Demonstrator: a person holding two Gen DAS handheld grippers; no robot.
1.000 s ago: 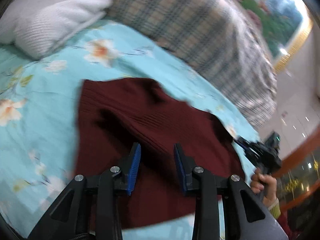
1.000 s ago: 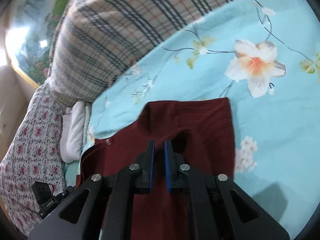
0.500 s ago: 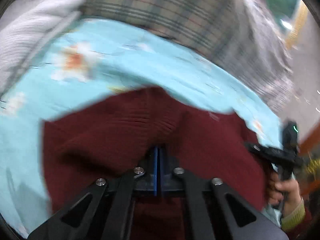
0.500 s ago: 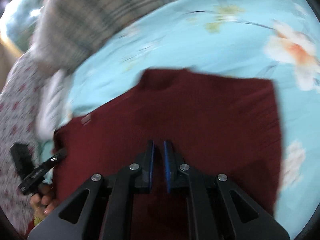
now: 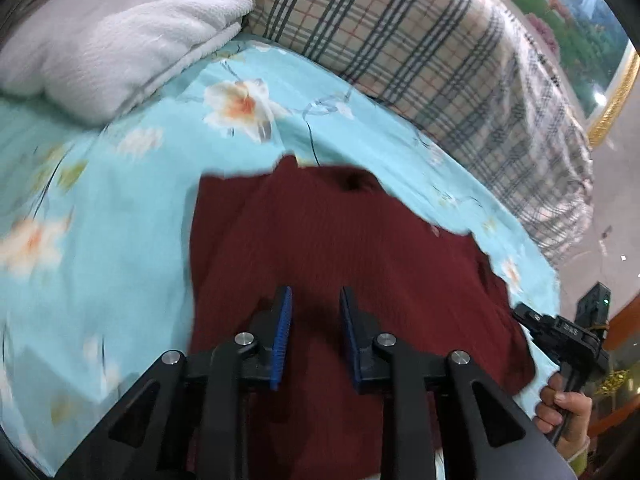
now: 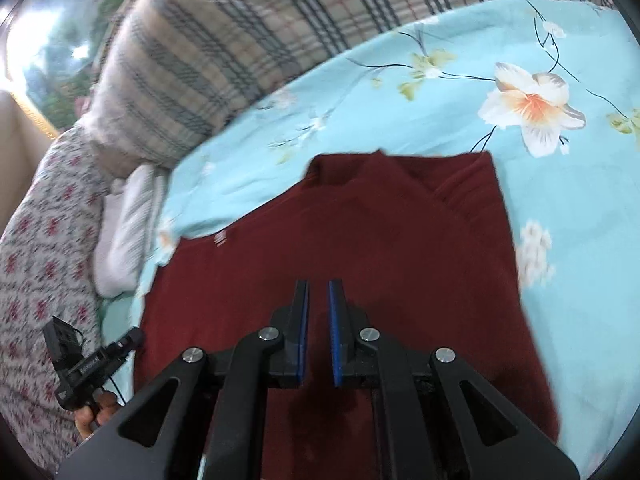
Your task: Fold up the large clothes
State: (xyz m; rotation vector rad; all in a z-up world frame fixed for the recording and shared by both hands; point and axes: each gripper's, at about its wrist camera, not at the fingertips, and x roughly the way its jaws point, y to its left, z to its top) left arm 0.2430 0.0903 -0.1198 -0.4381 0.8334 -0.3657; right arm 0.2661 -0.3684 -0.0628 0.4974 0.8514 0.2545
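Note:
A dark red knitted sweater (image 5: 340, 240) lies folded on the light blue floral bedsheet (image 5: 100, 220). It also shows in the right wrist view (image 6: 380, 232). My left gripper (image 5: 315, 300) is open and empty, hovering just above the sweater's near part. My right gripper (image 6: 318, 292) hovers over the sweater with its blue pads a narrow gap apart and nothing between them. The right gripper also shows at the right edge of the left wrist view (image 5: 560, 332). The left gripper shows at the lower left of the right wrist view (image 6: 96, 364).
A plaid quilt (image 5: 420, 40) lies bunched along the far side of the bed. A white fluffy blanket (image 5: 100, 40) sits at the far left. A floral patterned cover (image 6: 36, 260) lies at the left of the right wrist view.
My left gripper shut on the sweater half a second ago and has now opened and lifted off it. The sweater's fold has been laid flat. The right gripper pulled back slightly.

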